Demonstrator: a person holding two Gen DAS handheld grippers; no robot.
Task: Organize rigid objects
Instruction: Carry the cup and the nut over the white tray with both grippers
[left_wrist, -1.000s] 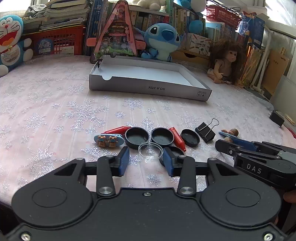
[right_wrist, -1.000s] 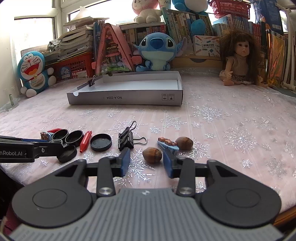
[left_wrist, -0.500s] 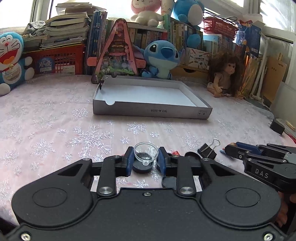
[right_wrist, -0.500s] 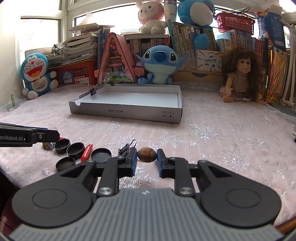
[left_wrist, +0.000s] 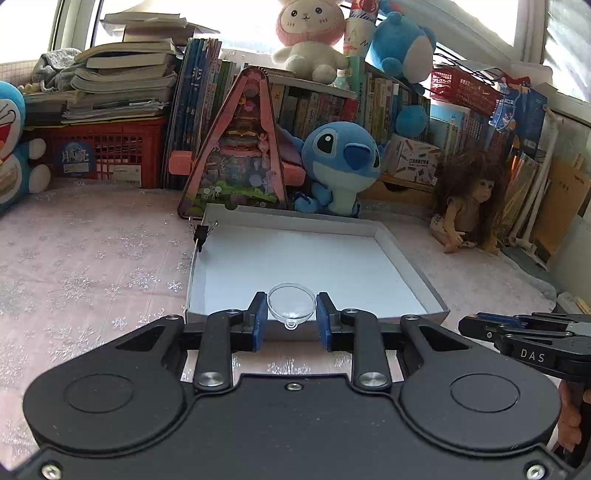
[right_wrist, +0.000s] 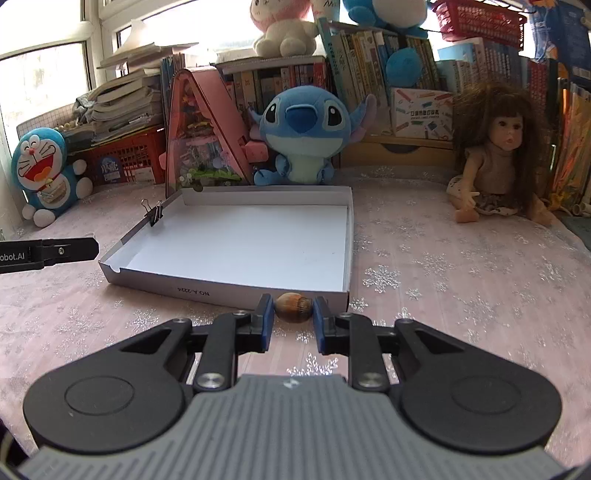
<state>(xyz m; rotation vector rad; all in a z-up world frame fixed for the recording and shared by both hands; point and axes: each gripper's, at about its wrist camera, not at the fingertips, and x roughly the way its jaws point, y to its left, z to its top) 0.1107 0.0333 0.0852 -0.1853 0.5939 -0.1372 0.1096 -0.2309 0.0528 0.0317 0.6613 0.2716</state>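
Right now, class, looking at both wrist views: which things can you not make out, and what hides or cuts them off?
- Left wrist view: the near wall of the white box lies behind the left gripper, which holds the clear dish.
- Left wrist view: the right gripper is cut by the edge, its fingertips unseen.
- Right wrist view: the underside of the brown nut is hidden; the box's printed label is too small to read.

Pink snowflake-print tablecloth (right_wrist: 461, 266) covering surface. White shallow box (right_wrist: 236, 242) lying on it mid-table; Stitch plush (right_wrist: 301, 136), doll (right_wrist: 498, 166), Doraemon plush (right_wrist: 44, 173), pink triangular toy house (right_wrist: 201, 136) sitting along back.
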